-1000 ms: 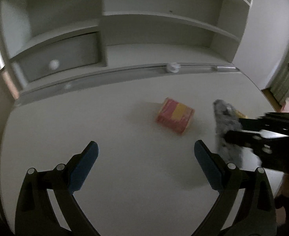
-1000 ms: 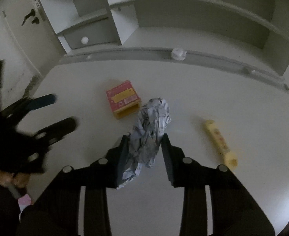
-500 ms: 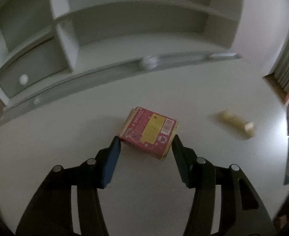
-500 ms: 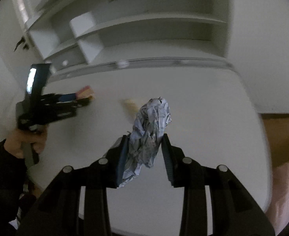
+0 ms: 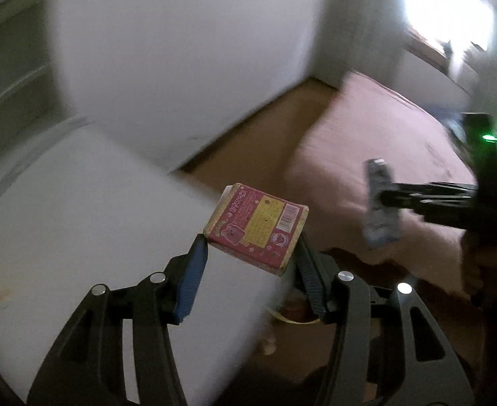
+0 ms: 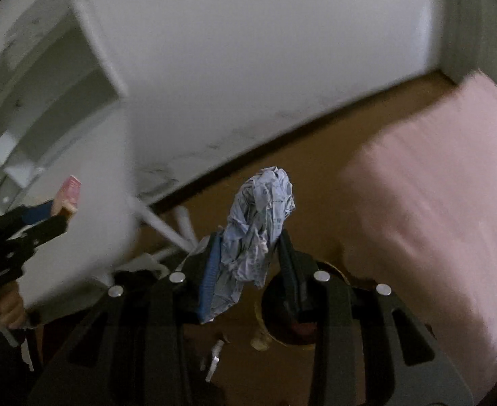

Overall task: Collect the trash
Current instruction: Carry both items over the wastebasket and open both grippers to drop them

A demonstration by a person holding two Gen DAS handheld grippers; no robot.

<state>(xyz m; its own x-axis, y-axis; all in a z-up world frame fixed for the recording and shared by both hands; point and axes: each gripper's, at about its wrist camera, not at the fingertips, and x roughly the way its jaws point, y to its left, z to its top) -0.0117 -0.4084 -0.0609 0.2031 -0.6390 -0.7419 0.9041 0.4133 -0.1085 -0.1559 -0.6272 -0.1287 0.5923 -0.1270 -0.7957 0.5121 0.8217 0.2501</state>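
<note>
My left gripper (image 5: 250, 253) is shut on a small pink and yellow box (image 5: 256, 228) and holds it in the air over the right edge of the white desk (image 5: 62, 220). My right gripper (image 6: 250, 247) is shut on a crumpled grey-blue paper wad (image 6: 256, 226) and holds it above the brown floor. The right gripper with the wad (image 5: 380, 209) also shows at the right of the left wrist view. The left gripper with the pink box (image 6: 69, 193) shows at the left edge of the right wrist view. A round dark bin opening (image 6: 289, 314) lies below the right gripper, partly hidden by its fingers.
A pink bed (image 6: 434, 203) fills the right side. A white wall (image 6: 248, 50) stands behind. The desk shelf unit (image 6: 45, 101) is at the left. White chair or desk legs (image 6: 167, 230) stand on the brown floor (image 6: 316, 155). The bin rim (image 5: 292, 314) shows below the left gripper.
Both grippers swung right, away from the desk toward the floor and bed. The left gripper closed on the pink box and lifted it off the desk. The right keeps the wad.
</note>
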